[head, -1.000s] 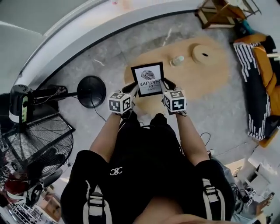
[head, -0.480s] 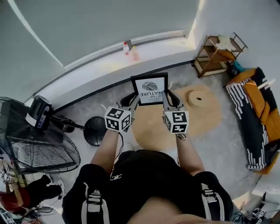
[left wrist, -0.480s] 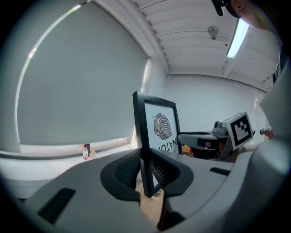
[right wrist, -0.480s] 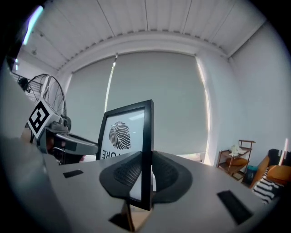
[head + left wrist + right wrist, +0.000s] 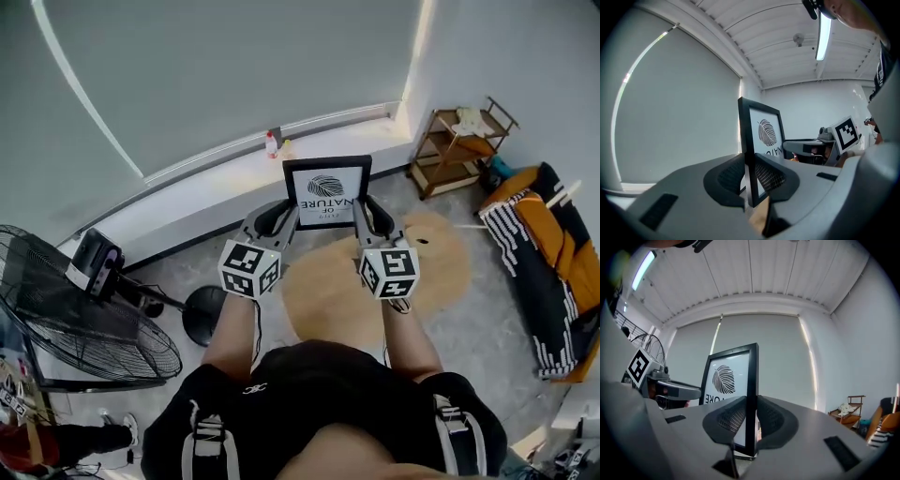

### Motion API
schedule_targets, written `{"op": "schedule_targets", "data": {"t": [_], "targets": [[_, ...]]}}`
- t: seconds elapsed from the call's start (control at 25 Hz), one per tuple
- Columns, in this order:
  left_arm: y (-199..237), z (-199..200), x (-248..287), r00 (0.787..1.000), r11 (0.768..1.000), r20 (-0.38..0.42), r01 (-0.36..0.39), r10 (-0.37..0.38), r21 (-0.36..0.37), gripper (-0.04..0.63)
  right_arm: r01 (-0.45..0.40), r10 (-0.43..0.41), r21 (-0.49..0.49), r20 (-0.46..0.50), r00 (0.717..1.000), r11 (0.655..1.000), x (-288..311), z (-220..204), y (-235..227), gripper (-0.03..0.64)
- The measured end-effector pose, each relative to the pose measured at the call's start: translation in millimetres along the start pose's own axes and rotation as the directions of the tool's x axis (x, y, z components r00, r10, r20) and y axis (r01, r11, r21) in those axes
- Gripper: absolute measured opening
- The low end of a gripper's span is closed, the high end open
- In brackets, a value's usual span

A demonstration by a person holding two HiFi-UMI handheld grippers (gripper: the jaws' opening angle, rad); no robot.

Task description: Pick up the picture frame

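Note:
A black picture frame (image 5: pixel 326 192) with a white leaf print and the word NATURE hangs upright in the air before the person. My left gripper (image 5: pixel 289 214) is shut on the frame's left edge and my right gripper (image 5: pixel 361 212) is shut on its right edge. In the left gripper view the picture frame (image 5: pixel 749 136) stands edge-on between my left gripper's (image 5: pixel 750 176) mesh pads, which press on both sides. The right gripper view shows the picture frame (image 5: pixel 751 380) clamped the same way in my right gripper (image 5: pixel 751 420). Both grippers point level, high above the floor.
Below lies a round tan rug (image 5: pixel 375 272) on a grey floor. A black standing fan (image 5: pixel 84 328) is at the left. A wooden rack (image 5: pixel 459 145) and an orange and striped seat (image 5: pixel 548 253) stand at the right. Two bottles (image 5: pixel 274 144) sit on the window ledge.
Both grippers have risen together with the frame, from just above the rug to well above the floor. The view has tilted up toward the window blind and wall.

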State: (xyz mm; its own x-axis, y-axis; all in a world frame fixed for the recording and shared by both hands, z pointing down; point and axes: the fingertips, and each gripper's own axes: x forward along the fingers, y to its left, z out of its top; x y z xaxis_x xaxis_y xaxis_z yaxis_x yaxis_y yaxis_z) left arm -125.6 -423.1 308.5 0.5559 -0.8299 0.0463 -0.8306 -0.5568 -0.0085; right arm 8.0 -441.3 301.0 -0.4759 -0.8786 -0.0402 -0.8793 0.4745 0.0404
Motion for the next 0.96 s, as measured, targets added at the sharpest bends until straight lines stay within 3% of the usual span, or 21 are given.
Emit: {"op": "schedule_targets", "data": {"t": [0.96], "targets": [[-16, -9, 13, 0.999, 0.999, -0.03, -0.033, 0.033, -0.01, 0.083, 0.043, -0.042, 0.021, -0.022, 0.999, 0.999, -16, -12, -16, 0.083]]}}
